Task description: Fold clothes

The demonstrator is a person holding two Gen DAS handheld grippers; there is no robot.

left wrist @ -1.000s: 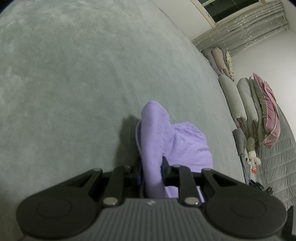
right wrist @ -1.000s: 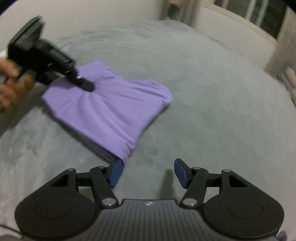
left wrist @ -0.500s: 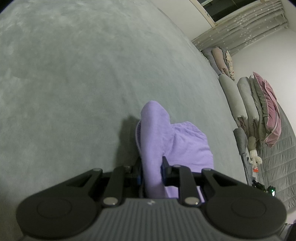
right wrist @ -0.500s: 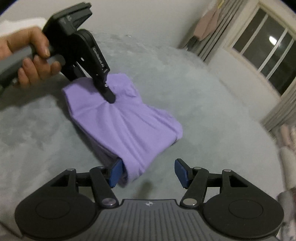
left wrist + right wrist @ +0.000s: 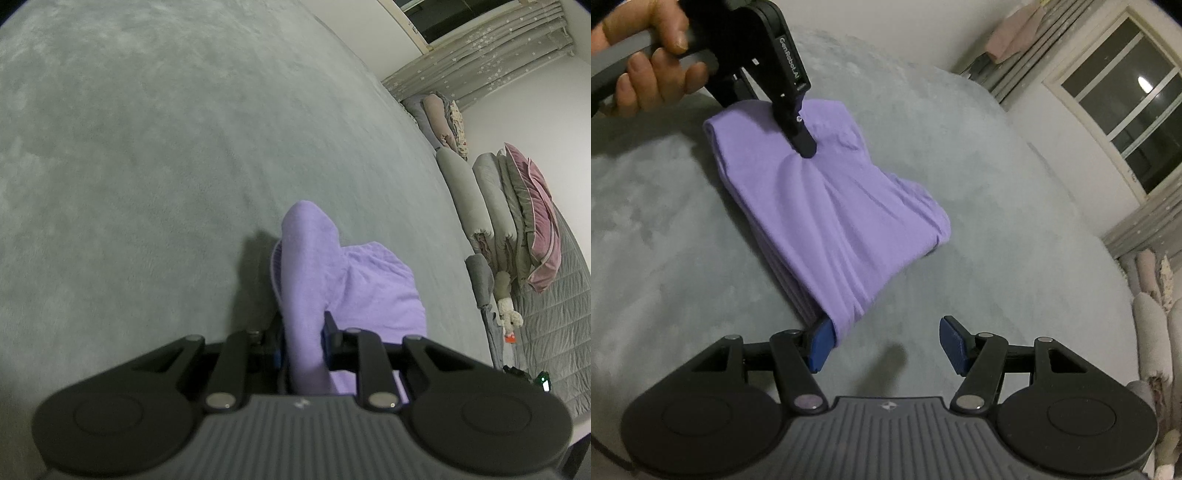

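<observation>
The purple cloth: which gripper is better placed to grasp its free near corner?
Probably the right gripper: it is open, one pad beside the purple cloth's corner. The left gripper already pinches a fold.

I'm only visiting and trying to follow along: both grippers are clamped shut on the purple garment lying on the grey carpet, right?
Not quite. Only the left gripper is clamped on the purple garment; the left wrist view shows cloth pinched between its fingers. The right gripper is open, as the right wrist view shows: its jaws stand wide apart, with one blue pad just at the garment's near corner. The garment does lie on the grey carpet.
</observation>
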